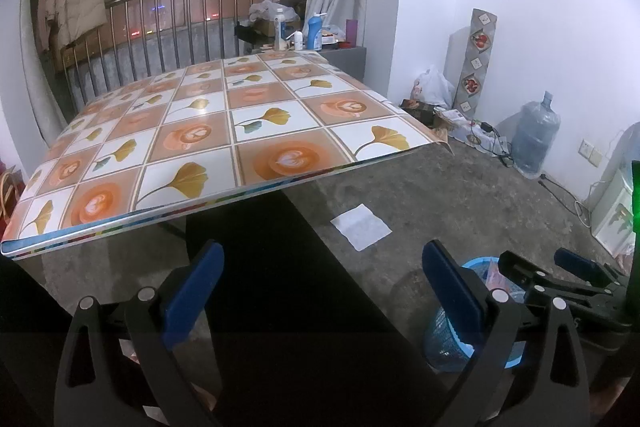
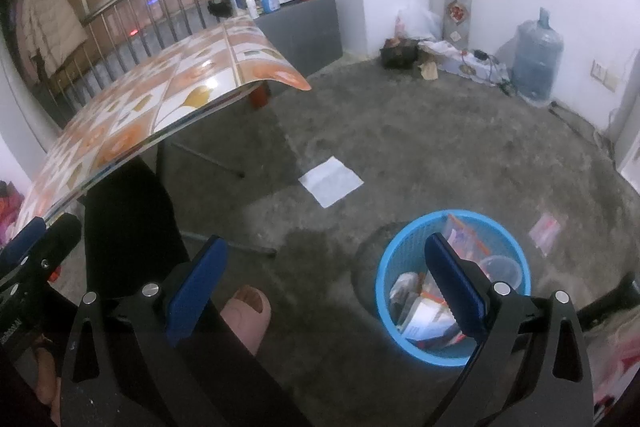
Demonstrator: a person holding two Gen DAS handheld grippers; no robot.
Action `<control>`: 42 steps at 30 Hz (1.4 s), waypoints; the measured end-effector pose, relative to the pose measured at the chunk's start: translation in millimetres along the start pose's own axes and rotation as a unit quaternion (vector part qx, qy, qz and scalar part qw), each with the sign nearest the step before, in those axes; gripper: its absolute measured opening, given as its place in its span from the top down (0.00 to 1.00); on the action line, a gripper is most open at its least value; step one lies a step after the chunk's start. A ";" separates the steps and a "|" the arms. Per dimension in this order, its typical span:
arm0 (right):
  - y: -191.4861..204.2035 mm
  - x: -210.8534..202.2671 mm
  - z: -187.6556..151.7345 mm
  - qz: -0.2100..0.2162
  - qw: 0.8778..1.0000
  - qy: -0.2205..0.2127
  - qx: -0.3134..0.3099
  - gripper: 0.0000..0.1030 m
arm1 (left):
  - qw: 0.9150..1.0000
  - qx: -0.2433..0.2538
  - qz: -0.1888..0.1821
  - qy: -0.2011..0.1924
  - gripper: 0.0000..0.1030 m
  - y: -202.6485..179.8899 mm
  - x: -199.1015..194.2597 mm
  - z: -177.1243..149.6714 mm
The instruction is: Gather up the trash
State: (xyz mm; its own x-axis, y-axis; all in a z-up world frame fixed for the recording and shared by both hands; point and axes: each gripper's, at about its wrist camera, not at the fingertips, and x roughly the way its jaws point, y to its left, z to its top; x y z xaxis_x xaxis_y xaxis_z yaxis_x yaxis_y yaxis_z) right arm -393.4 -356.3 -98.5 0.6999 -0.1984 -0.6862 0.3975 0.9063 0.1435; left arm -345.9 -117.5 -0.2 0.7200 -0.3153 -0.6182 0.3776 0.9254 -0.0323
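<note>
Hovering: both claws released, empty; right claw [image 2: 326, 291] over basket rim [image 2: 384, 267]; paper [image 2: 330, 181] beyond, bare floor around.

Open floor [image 2: 420, 147] between table [image 2: 168, 83] and basket [image 2: 390, 267].

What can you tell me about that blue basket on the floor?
The blue basket is a round plastic bin with a solid rim and mesh-like walls. It stands upright on the grey concrete floor, right of the table. It already holds wrappers, papers and a clear plastic tub. The right tongs hang open above it, not touching.
</note>
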 end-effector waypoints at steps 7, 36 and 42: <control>-1.5 1.9 -0.2 0.002 1.000 0.006 0.000 0.08 | 1.000 -0.001 0.000 -0.001 0.05 1.0 0.2 0.2; 0.6 -3.7 1.6 0.001 1.000 -0.003 -0.015 0.08 | 1.000 0.001 0.003 -0.009 0.05 -1.9 -2.9 -1.3; -0.4 -3.3 1.9 -0.001 1.000 -0.007 -0.016 0.08 | 1.000 0.000 0.003 -0.008 0.05 -1.6 -2.4 -1.3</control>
State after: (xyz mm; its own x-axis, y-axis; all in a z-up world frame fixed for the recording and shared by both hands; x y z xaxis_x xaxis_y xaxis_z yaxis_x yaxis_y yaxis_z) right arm -394.8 -356.7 -95.0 0.7083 -0.2047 -0.6756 0.3794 0.9175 0.1198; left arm -348.9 -118.0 0.3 0.7321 -0.3126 -0.6052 0.3733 0.9273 -0.0274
